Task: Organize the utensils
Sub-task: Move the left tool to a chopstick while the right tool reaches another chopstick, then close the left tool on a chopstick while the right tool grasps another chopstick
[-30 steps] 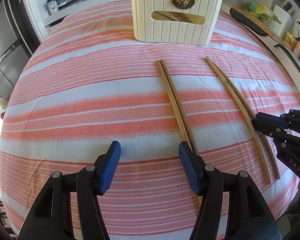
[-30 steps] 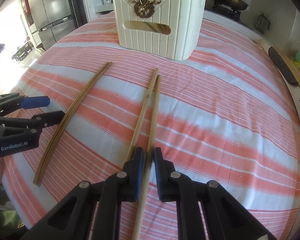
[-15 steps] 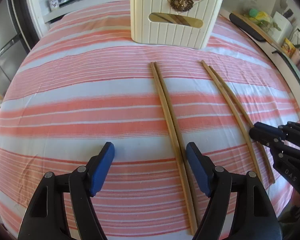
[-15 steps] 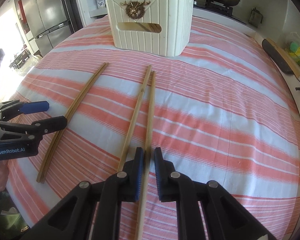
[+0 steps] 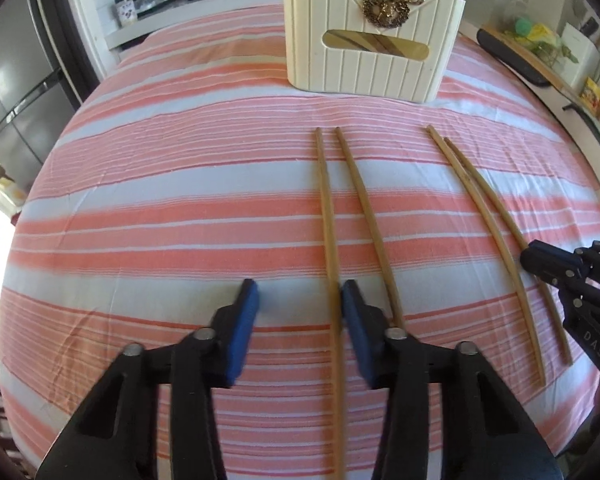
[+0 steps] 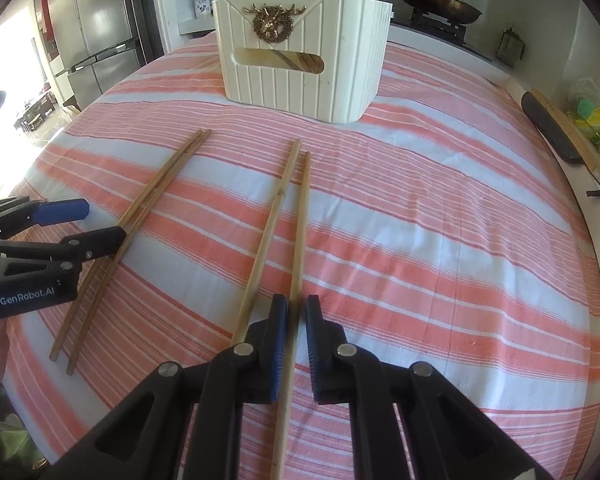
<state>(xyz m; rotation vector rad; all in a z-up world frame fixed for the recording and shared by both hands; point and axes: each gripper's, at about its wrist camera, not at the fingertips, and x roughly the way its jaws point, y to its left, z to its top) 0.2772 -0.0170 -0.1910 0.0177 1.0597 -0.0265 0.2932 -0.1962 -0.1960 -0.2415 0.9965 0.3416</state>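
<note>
Two pairs of long wooden chopsticks lie on a pink and white striped tablecloth (image 5: pixel 180 208). My left gripper (image 5: pixel 298 320) is open; one chopstick (image 5: pixel 328 220) of the left pair runs between its fingers, against the right pad, and its partner (image 5: pixel 370 220) lies outside to the right. My right gripper (image 6: pixel 296 320) is shut on a chopstick (image 6: pixel 302 220) of the right pair; its partner (image 6: pixel 268 224) lies just left. A cream basket (image 5: pixel 368 32) with a gold stag emblem stands at the far side, and also shows in the right wrist view (image 6: pixel 300 56).
The right gripper (image 5: pixel 560 276) shows at the right edge of the left view, the left gripper (image 6: pixel 60 236) at the left of the right view. A fridge (image 6: pixel 96 28) stands far left. A pot and pan (image 6: pixel 436 0) sit behind the basket.
My left gripper has narrowed and shifted so one chopstick now runs between its fingers; that pair has spread apart. My right gripper stays shut on its chopstick.
</note>
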